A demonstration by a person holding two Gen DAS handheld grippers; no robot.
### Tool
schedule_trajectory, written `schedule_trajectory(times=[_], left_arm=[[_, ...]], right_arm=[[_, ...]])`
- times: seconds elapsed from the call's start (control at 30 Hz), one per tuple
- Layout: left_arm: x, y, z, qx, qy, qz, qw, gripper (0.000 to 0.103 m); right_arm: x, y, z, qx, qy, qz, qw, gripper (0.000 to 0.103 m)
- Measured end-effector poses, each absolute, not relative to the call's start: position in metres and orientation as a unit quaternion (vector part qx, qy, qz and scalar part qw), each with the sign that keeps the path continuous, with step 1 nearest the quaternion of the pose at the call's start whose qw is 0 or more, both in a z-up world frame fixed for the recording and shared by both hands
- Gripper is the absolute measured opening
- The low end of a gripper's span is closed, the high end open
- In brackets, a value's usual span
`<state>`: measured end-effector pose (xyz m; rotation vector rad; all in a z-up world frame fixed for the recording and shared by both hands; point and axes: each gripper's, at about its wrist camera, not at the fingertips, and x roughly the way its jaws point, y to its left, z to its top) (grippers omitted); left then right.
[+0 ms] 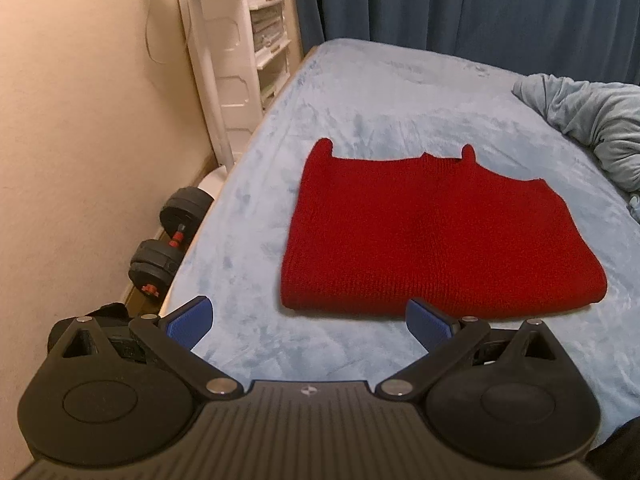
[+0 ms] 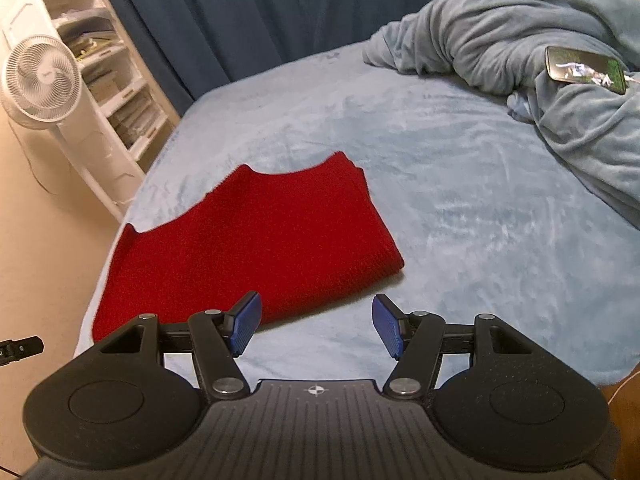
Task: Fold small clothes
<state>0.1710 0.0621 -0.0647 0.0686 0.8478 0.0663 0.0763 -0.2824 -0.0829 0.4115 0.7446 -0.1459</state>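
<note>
A red knitted garment (image 1: 420, 232) lies folded flat on the pale blue bed cover (image 1: 360, 96), its folded edge nearest me. In the left wrist view my left gripper (image 1: 308, 326) hovers open just short of that near edge, blue pads wide apart, nothing between them. The right wrist view shows the same garment (image 2: 248, 248) to the left and ahead. There my right gripper (image 2: 316, 330) is open above bare cover next to the garment's near right corner. Its left pad (image 2: 244, 328) overlaps the red edge in the picture; touching or not is unclear.
A crumpled blue-grey blanket (image 2: 540, 60) with a phone (image 2: 586, 70) on it fills the bed's far right. Left of the bed stand a white fan (image 2: 40, 80) and white shelves (image 2: 116, 92). Dumbbells (image 1: 168, 248) lie on the floor by the bed's left edge. Dark blue curtains (image 1: 460, 4) hang behind.
</note>
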Motion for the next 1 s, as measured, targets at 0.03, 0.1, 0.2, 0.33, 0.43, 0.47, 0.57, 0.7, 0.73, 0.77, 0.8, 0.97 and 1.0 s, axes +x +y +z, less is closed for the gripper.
schedule_trajectory(times=[0.03,0.1,0.2,0.33,0.43,0.47,0.57,0.7,0.73,0.77,0.8,0.97,1.0], left_arm=[[0.175,0.061,-0.067,0.034,0.412,0.032,0.910,0.103],[0.183,0.059,-0.071,0.036,0.415,0.032,0.908,0.103],[0.195,0.056,-0.078,0.040,0.421,0.031,0.906,0.103],[0.213,0.057,-0.088,0.049,0.425,0.039,0.903,0.103],[0.228,0.061,-0.094,0.052,0.427,0.048,0.901,0.103],[0.235,0.063,-0.097,0.054,0.428,0.052,0.900,0.103],[0.253,0.067,-0.104,0.059,0.432,0.064,0.897,0.103],[0.271,0.073,-0.112,0.054,0.436,0.074,0.895,0.103],[0.275,0.074,-0.114,0.053,0.437,0.075,0.895,0.103],[0.279,0.075,-0.117,0.053,0.438,0.075,0.894,0.103],[0.282,0.075,-0.121,0.055,0.441,0.077,0.893,0.103],[0.297,0.076,-0.134,0.058,0.449,0.080,0.888,0.103],[0.300,0.076,-0.136,0.059,0.449,0.080,0.888,0.103]], right_arm=[[0.080,-0.284,-0.085,0.198,0.363,-0.072,0.908,0.063],[0.087,-0.286,-0.088,0.196,0.365,-0.074,0.907,0.063],[0.098,-0.293,-0.093,0.200,0.367,-0.085,0.904,0.063],[0.110,-0.303,-0.101,0.203,0.372,-0.099,0.900,0.063],[0.120,-0.310,-0.109,0.201,0.377,-0.110,0.897,0.063],[0.124,-0.313,-0.112,0.201,0.378,-0.114,0.896,0.063],[0.137,-0.320,-0.118,0.200,0.379,-0.126,0.895,0.063],[0.153,-0.327,-0.125,0.202,0.378,-0.138,0.893,0.063],[0.157,-0.328,-0.128,0.202,0.379,-0.139,0.892,0.063],[0.161,-0.328,-0.130,0.202,0.380,-0.139,0.892,0.063],[0.165,-0.328,-0.132,0.201,0.380,-0.138,0.892,0.063],[0.184,-0.326,-0.143,0.189,0.387,-0.133,0.893,0.063],[0.187,-0.326,-0.145,0.187,0.388,-0.133,0.893,0.063]])
